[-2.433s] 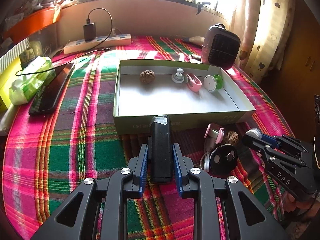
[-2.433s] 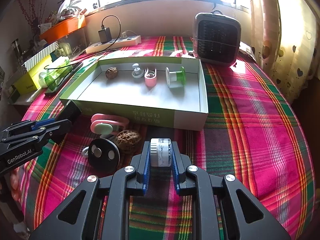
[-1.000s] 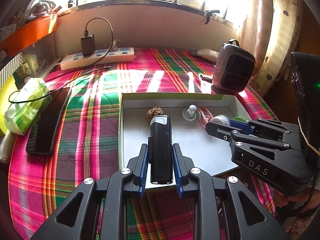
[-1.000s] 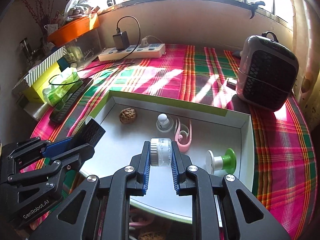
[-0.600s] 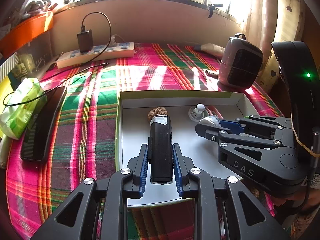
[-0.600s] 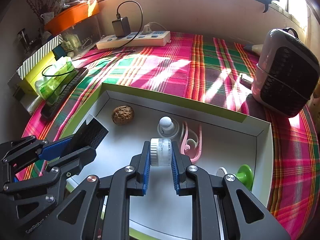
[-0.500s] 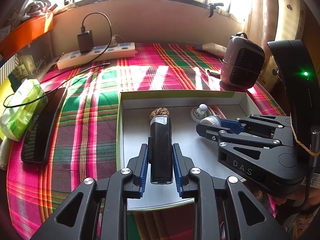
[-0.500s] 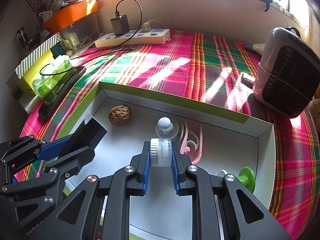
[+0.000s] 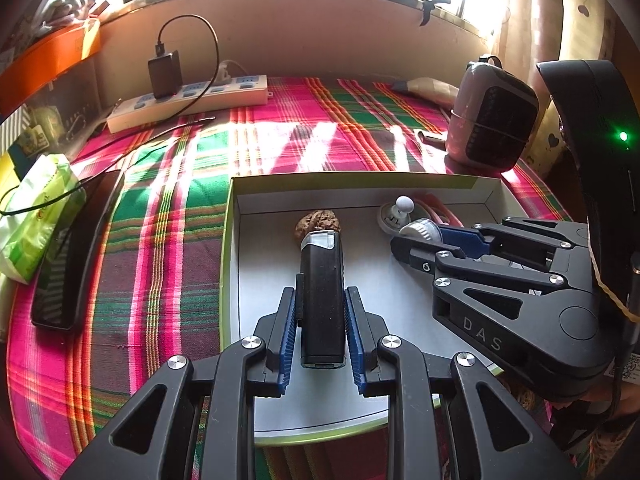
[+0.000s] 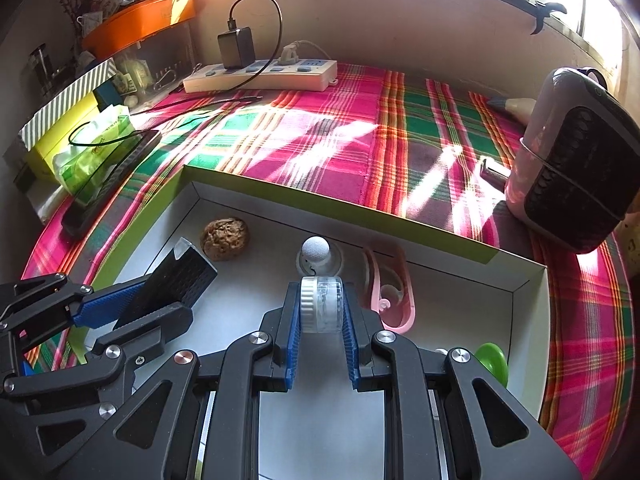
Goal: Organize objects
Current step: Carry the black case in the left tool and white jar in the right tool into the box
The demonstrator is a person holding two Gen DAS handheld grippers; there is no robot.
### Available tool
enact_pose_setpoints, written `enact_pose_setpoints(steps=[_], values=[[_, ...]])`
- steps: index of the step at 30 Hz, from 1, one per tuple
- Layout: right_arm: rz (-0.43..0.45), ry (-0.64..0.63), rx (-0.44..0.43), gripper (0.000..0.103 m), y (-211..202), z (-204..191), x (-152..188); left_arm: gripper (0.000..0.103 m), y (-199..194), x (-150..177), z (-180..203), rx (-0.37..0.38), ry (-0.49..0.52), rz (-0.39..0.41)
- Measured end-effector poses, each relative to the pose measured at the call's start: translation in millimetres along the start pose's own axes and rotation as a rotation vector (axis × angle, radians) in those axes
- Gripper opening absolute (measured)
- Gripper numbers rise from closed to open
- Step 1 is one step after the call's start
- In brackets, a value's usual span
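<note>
While both grippers hang over the box, here's the rundown:

black device [image 9: 321, 300]: long dark slab w/ a silver tip, clamped between the blue pads of the left gripper [image 9: 321, 330]. It's held above the white floor of the box, tip pointing at the walnut.

clear bottle [image 10: 322, 305]: small see-through thing w/ a ribbed white cap, lying sideways, squeezed in the right gripper [image 10: 321, 344]. Sits over the box middle, just short of the knob piece.

box [image 10: 336, 210]: shallow, green outside, white inside, on the plaid cloth.

walnut [image 10: 225, 238]: near the far left corner inside the box, apart from the rest.

knob piece [image 10: 316, 256]: white ball on a round base, by the far wall, btwn walnut and pink clip.

pink clip [image 10: 390, 292]: lying flat, just right of the knob piece.

green spool [image 10: 493, 362]: right side of the box, mostly hidden behind the right gripper.

plaid cloth [image 10: 328, 140]: pink/green, covers the table.

power strip [image 9: 188, 102]: far edge, black charger plugged in.

heater [image 10: 576, 172]: far right, outside the box.

phone [image 9: 76, 248]: dark, left of the box, tissue pack [image 9: 34, 216] beside it.
</note>
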State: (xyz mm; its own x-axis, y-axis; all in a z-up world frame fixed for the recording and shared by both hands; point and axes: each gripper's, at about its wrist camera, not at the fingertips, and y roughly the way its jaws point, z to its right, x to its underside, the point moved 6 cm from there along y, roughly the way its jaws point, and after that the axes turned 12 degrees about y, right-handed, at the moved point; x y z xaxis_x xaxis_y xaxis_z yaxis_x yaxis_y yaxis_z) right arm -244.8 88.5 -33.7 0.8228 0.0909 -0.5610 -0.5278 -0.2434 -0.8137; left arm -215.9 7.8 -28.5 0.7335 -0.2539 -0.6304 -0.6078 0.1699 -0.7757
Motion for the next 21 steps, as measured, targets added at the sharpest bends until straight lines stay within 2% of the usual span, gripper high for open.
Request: enact_pose_setpoints(steps=[19,21], values=[[0.006,0.008,-0.013,0.020,-2.2,-1.4,1.7,0.022,1.3,0.0,-0.2,-0.019,0.011,-0.009],[0.006,0.010,-0.015,0.023,-2.4,-1.5,2.0,0.022,1.4,-0.1,0.2,-0.020,0.012,-0.010]])
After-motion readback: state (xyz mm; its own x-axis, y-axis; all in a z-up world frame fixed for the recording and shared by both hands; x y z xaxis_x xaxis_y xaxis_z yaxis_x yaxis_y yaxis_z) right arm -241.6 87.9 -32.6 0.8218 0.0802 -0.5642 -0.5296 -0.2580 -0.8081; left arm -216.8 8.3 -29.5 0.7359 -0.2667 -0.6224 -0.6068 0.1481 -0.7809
